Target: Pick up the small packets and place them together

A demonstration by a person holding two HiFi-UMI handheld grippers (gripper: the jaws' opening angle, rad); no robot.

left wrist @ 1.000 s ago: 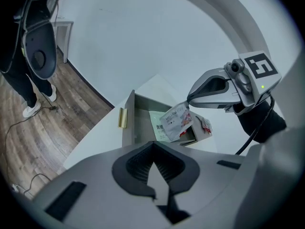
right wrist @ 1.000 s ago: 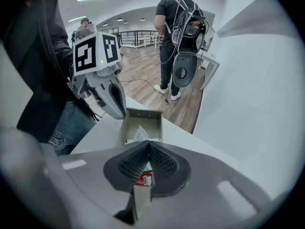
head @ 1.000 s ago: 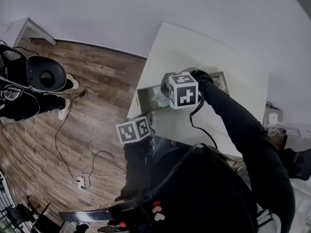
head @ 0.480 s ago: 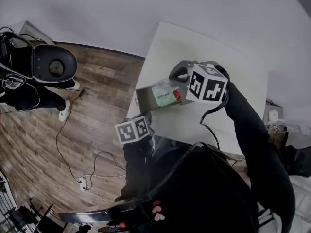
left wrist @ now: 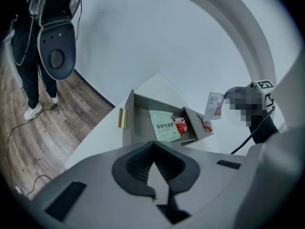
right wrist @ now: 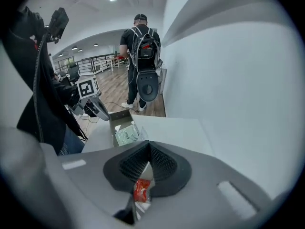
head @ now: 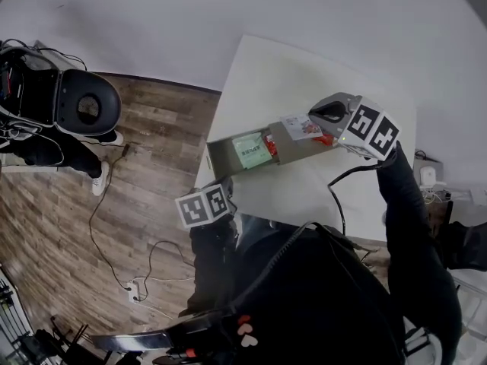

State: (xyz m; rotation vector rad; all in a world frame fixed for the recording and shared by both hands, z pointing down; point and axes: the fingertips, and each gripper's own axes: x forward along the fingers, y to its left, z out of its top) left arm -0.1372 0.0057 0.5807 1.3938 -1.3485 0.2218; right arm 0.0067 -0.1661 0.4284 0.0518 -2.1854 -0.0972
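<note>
Right gripper [head: 314,125]: clamped on a small white-and-red packet [head: 299,126], held above the 3 o'clock end of the grey box [head: 220,156].
Left gripper [left wrist: 152,148]: jaws together, empty, at the box's 7 o'clock by the bench [head: 304,192] edge.
Other packets: green packet [head: 249,150] and red packet [head: 269,144] lie side by side in the box, at 9 o'clock of mine.
Step, I judge: lower mine flat beside them, clear the box wall, and let go only once it rests.
</note>
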